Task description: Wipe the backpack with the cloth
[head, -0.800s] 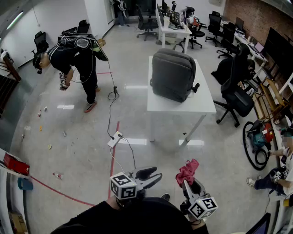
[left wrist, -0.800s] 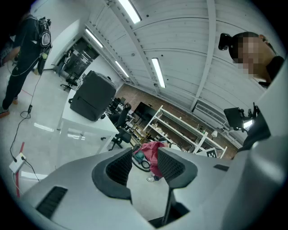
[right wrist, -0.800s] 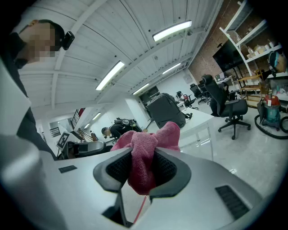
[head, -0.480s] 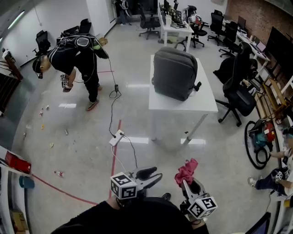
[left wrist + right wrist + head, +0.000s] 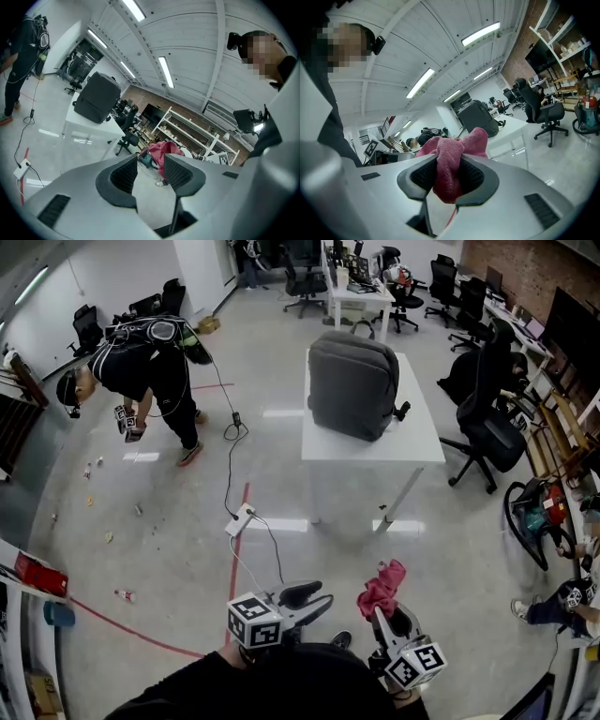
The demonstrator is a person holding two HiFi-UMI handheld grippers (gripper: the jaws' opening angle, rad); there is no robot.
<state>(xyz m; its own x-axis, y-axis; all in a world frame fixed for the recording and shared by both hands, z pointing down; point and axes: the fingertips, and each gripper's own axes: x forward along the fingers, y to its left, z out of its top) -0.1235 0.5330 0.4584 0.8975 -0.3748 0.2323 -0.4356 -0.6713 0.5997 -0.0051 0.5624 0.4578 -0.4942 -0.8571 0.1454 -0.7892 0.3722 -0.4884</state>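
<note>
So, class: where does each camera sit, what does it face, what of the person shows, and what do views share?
Head view: on the head, steeply down at floor, backpack on white table; sleeves, left gripper, right gripper show.
Left gripper view: on it, along open empty jaws; person's head at right.
Right gripper view: on it, along jaws shut on pink cloth; head at left.
Shared: backpack and cloth in all three.

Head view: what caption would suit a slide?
Right gripper holds a pink cloth, left gripper open; grey backpack sits on a white table ahead.
</note>
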